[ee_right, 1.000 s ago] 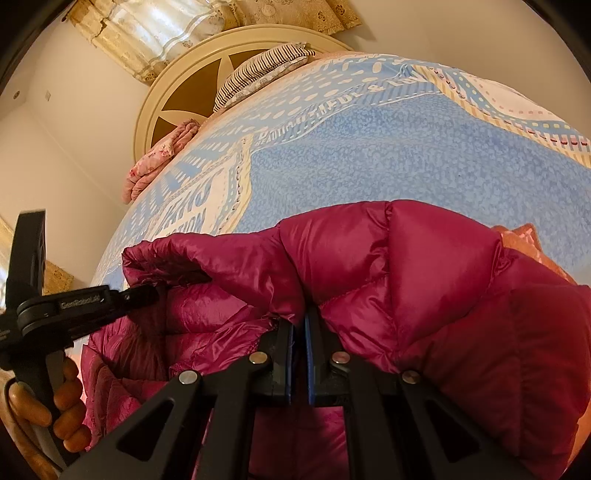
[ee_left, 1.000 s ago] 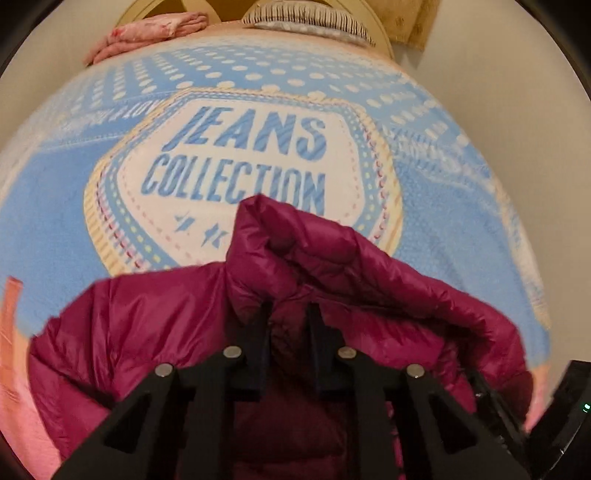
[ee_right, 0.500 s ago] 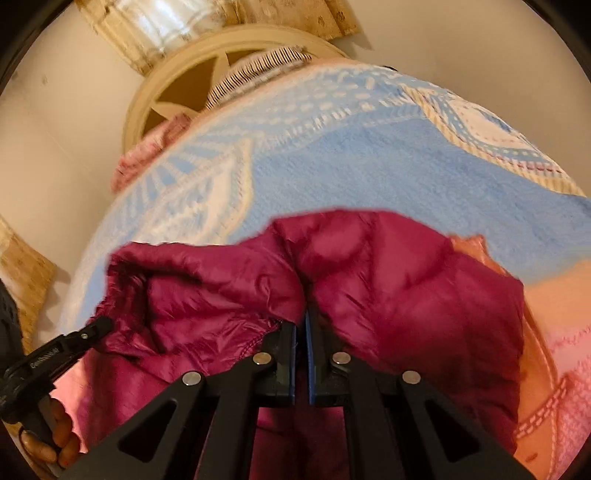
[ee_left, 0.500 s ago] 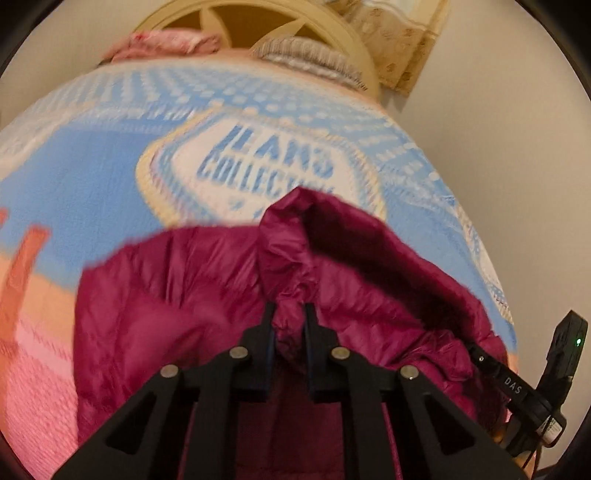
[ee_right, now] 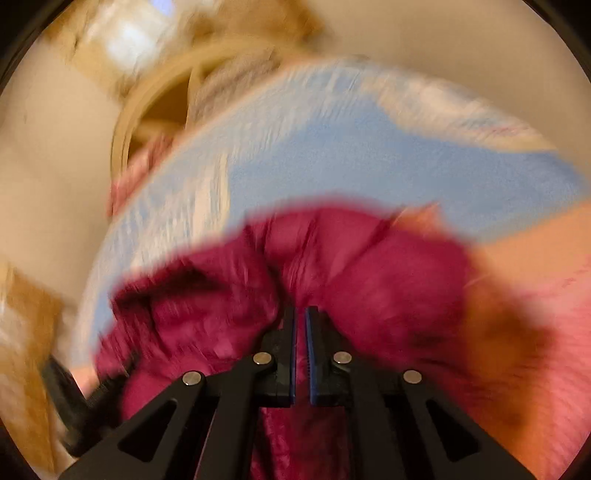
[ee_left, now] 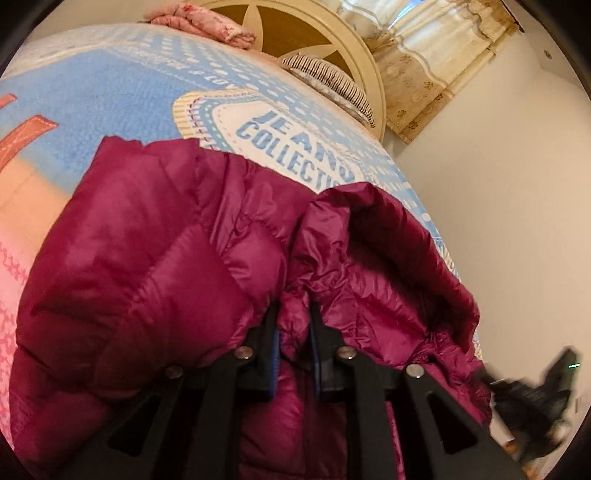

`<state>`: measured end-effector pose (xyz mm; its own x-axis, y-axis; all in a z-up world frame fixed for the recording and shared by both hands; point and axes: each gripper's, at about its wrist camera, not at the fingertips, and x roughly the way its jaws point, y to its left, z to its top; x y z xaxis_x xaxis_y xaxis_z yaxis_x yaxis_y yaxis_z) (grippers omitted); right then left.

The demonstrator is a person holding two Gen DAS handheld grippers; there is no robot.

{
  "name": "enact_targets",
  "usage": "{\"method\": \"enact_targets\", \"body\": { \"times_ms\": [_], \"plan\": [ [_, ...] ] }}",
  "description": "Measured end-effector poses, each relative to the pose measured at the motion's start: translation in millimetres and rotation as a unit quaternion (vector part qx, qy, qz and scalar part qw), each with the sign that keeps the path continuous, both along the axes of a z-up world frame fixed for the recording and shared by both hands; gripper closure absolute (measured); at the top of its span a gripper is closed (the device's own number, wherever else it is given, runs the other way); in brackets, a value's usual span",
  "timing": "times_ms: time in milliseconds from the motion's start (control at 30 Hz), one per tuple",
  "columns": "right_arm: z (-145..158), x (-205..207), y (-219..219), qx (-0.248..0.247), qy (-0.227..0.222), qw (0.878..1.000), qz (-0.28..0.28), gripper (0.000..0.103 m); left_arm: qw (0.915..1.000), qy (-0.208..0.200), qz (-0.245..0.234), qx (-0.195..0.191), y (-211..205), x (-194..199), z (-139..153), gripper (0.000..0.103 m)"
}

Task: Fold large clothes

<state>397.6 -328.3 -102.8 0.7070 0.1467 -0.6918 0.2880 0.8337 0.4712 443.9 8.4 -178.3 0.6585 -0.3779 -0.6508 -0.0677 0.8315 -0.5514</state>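
A magenta puffer jacket (ee_left: 147,258) lies bunched on the blue printed blanket (ee_left: 110,96) of a bed. My left gripper (ee_left: 293,310) pinches a fold of the jacket beside its hood; its jaws are opening slightly, with the fabric still pressed between the pads. My right gripper (ee_right: 300,314) is shut on a thin fold of the jacket (ee_right: 388,277) in a motion-blurred view. The other gripper (ee_left: 535,398) shows as a dark blur at the lower right of the left wrist view.
A round cream headboard (ee_left: 332,40) stands at the far end of the bed, with a striped pillow (ee_left: 332,85) and a folded pink cloth (ee_left: 207,22) against it. A curtain (ee_left: 436,62) and a plain wall lie to the right.
Both grippers have moved with the jacket held. The left wrist view has rolled and swung, so the blanket's lettering sits further right. The right wrist view has gone blurred.
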Motion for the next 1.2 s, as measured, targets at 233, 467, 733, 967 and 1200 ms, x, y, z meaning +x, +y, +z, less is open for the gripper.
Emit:
{"method": "enact_targets", "body": {
  "times_ms": [233,467,733,967,1200],
  "plan": [
    [54.0,68.0,72.0,-0.123,-0.012,0.99,0.063,0.099,1.0,-0.003,0.001,0.007,-3.5,0.0,2.6,0.084],
    [-23.3,98.6,105.9,-0.095,0.109,0.982,0.119,0.099,1.0,-0.003,-0.001,-0.002,3.2,-4.3,-0.8,0.084],
    [-45.1,74.7,100.1,-0.114,0.031,0.984,0.129,0.103,0.999,0.003,-0.028,0.033,13.5,-19.4,33.7,0.074],
    [-44.8,72.8,95.9,-0.105,0.021,0.986,0.129,0.103,0.9813,-0.097,-0.056,0.157,-19.5,7.4,123.3,0.038],
    [-43.6,70.5,101.5,-0.122,0.021,0.984,0.129,0.103,0.9673,-0.044,-0.081,0.236,-70.7,70.1,80.9,0.042]
  ]
}}
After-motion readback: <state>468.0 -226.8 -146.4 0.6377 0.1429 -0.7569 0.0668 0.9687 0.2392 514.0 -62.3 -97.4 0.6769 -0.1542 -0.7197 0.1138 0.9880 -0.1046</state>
